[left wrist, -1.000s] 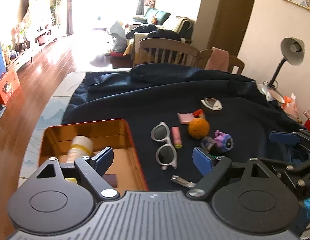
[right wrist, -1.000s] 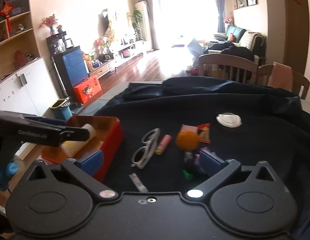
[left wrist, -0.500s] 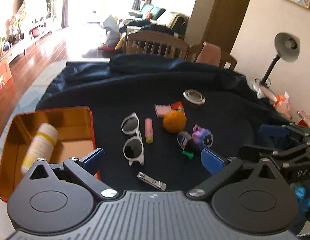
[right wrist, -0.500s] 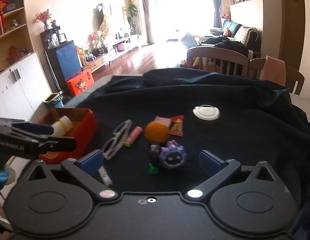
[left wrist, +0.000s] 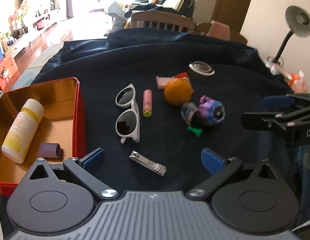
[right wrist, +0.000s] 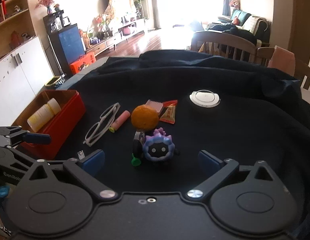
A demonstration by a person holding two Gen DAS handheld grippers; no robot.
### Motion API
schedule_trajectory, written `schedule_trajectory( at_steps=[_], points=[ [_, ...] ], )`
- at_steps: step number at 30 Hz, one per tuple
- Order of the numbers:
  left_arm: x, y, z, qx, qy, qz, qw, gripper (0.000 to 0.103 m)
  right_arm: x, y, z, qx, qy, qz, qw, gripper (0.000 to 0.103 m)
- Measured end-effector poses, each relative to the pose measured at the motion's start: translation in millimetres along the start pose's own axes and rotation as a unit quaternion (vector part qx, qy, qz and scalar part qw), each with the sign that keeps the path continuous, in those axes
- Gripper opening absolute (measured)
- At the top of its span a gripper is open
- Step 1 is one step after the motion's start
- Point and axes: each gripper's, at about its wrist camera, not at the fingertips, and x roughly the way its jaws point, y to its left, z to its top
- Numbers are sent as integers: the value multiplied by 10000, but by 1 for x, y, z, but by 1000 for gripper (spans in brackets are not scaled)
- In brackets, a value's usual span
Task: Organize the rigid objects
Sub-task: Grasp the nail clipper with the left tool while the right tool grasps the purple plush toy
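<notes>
Over the dark cloth (left wrist: 167,60) both claws hang spread wide and hold nothing. Between the blue pads of the left gripper (left wrist: 153,158) lies a shiny metal nail clipper (left wrist: 148,163), untouched. Ahead of the right gripper (right wrist: 151,160), between its parted pads, stands a round purple toy (right wrist: 159,150) with a black face and white dot eyes, also untouched; a green peg (right wrist: 135,161) sits just beside it. Behind the toy is a dimpled orange fruit (right wrist: 144,120), then a pink ridged block (right wrist: 155,105) and a crinkled red snack packet (right wrist: 169,114). White-framed sunglasses (left wrist: 128,113) lie folded flat near a pink tube (left wrist: 147,103). Further back rests a round white disc (right wrist: 205,98). At the left, a red tin box (left wrist: 78,120) with a glossy golden inside holds a white and yellow bottle (left wrist: 23,128) lying on its side and a small purple cylinder (left wrist: 50,150)
</notes>
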Motion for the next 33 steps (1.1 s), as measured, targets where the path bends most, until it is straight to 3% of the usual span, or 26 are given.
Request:
schedule_trajectory(
  at_steps=[13, 20, 28, 31, 33],
  points=[
    [31, -5, -8, 165, 249, 226, 9993, 102, 45, -9, 8, -127, 269, 33, 9996, 88],
    [42, -13, -9, 436, 245, 381, 9980, 101, 64, -11, 8, -294, 459, 111, 9985, 81],
    [44, -16, -10, 399, 142, 636, 9971, 99, 72, -11, 10, -396, 530, 211, 9976, 76],
    [42, -16, -9, 266, 72, 724, 9970, 94, 74, -11, 10, -396, 553, 277, 9973, 74],
    [39, -18, -9, 161, 70, 631, 9979, 83, 73, -11, 10, -402, 553, 309, 9972, 74]
  ],
)
